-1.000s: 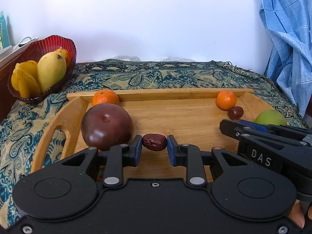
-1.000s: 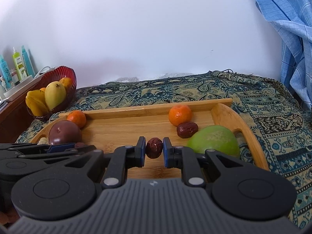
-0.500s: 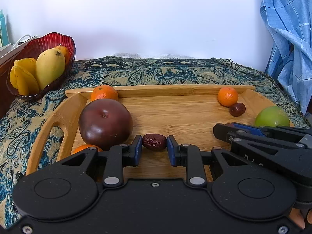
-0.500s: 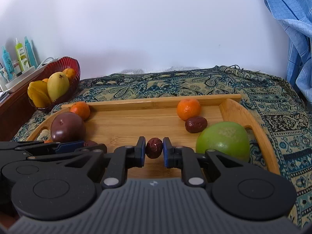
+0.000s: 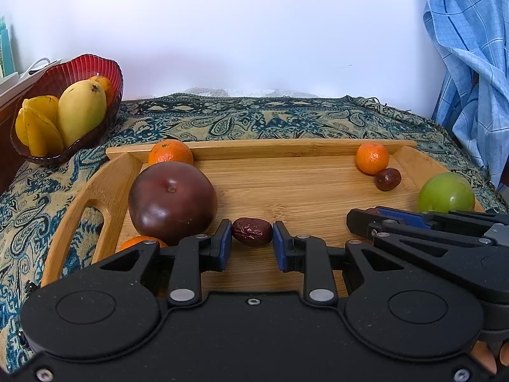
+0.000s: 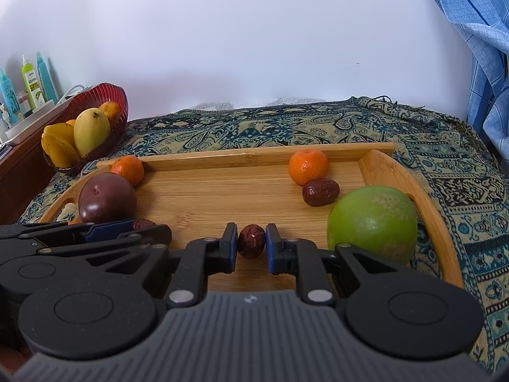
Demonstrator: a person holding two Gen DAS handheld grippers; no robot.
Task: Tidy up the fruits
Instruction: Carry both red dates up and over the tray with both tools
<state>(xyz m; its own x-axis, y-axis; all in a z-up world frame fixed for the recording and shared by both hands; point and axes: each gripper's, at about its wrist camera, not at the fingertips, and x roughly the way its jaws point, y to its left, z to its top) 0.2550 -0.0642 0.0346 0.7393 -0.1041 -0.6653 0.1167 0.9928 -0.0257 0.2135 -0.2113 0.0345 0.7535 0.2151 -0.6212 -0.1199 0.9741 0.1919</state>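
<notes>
Behind everything stands a plain white wall, with a paisley cloth spread under the wooden tray. At lower centre of the left wrist view, my left gripper is clamped on a wrinkled red date, right beside the dark purple fruit. In the right wrist view, my right gripper pinches a second date at lower centre, the green fruit close at its right. A third date touches a tangerine at the tray's upper right. At upper left sits a red bowl with a mango.
</notes>
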